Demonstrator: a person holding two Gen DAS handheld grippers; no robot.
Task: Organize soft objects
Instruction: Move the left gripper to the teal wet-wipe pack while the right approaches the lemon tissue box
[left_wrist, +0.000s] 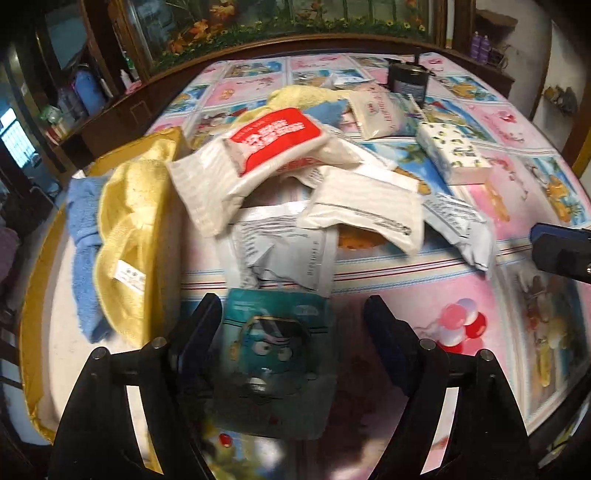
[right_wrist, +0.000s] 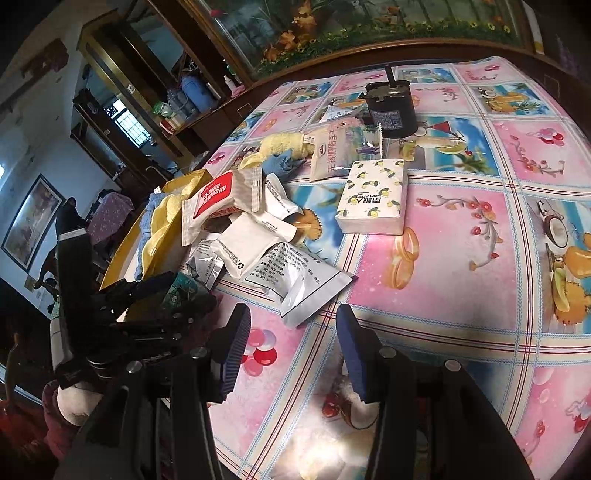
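A teal packet (left_wrist: 273, 354) with a cartoon car face lies between the jaws of my left gripper (left_wrist: 291, 301). The jaws stand wide; the packet sits against the left finger (left_wrist: 199, 332) and a gap shows at the right one, so it is open. Just beyond is a pile of soft packets: a red-and-white one (left_wrist: 273, 144), white ones (left_wrist: 362, 210) and a grey printed one (left_wrist: 280, 251). My right gripper (right_wrist: 293, 310) hovers over bare tablecloth, open, with nothing between its fingers. The right wrist view shows the left gripper (right_wrist: 147, 295) over the teal packet (right_wrist: 184, 291).
A yellow towel (left_wrist: 129, 229) and a blue towel (left_wrist: 85, 229) lie in a yellow-rimmed tray (left_wrist: 37, 295) at the left. A lemon-print tissue pack (right_wrist: 373, 195), another snack bag (right_wrist: 332, 155) and a black cylinder (right_wrist: 391, 110) stand further back on the cartoon tablecloth (right_wrist: 461, 258). Cabinets line the far wall.
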